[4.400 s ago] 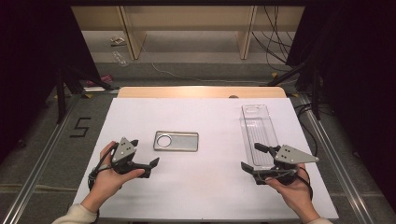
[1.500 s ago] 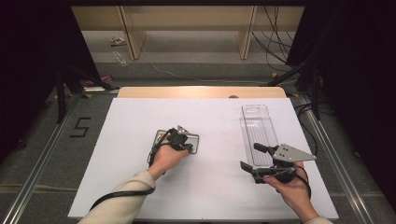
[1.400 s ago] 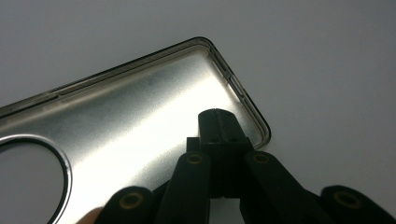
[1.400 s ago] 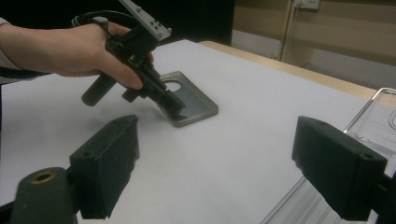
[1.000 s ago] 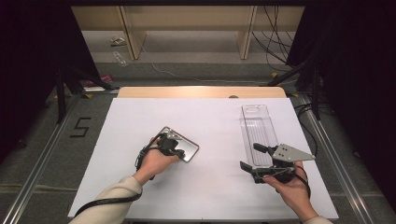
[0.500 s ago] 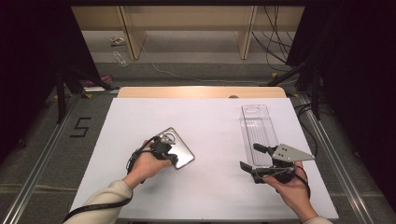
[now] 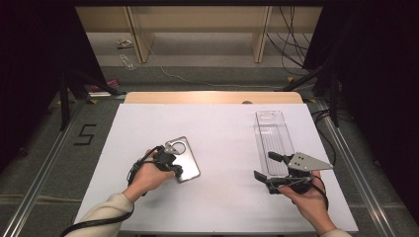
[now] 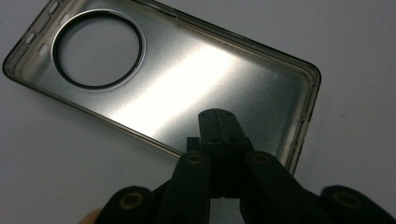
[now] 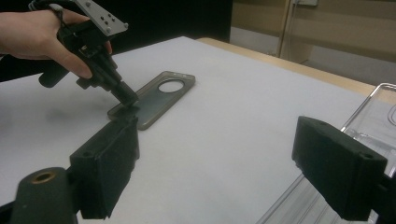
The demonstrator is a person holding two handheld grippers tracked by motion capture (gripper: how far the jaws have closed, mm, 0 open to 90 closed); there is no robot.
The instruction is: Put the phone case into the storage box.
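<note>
A smoky translucent phone case (image 7: pixel 186 154) with a round camera hole lies flat on the white sheet, left of centre, turned at a slant. My left gripper (image 7: pixel 174 169) is shut, its joined tips resting on the case's inner face near one long edge (image 8: pixel 218 119). The case (image 8: pixel 187 79) faces open side up. From the right gripper view, that left gripper (image 9: pixel 128 100) touches the near end of the case (image 9: pixel 161 95). My right gripper (image 7: pixel 263 165) is held open at the right, nothing between its jaws (image 9: pixel 224 158).
A clear, long plastic tray (image 7: pixel 271 133) lies lengthwise at the right, just beyond the right gripper, and its corner (image 9: pixel 378 116) shows past the right jaw. The white sheet (image 7: pixel 222 123) covers the table; a wooden strip (image 7: pixel 212 97) runs along the far edge.
The left hand reached from the near left to the case, set the shut jaws on it, and dragged it nearer and turned it from level to slanted. The right gripper has stayed still.
</note>
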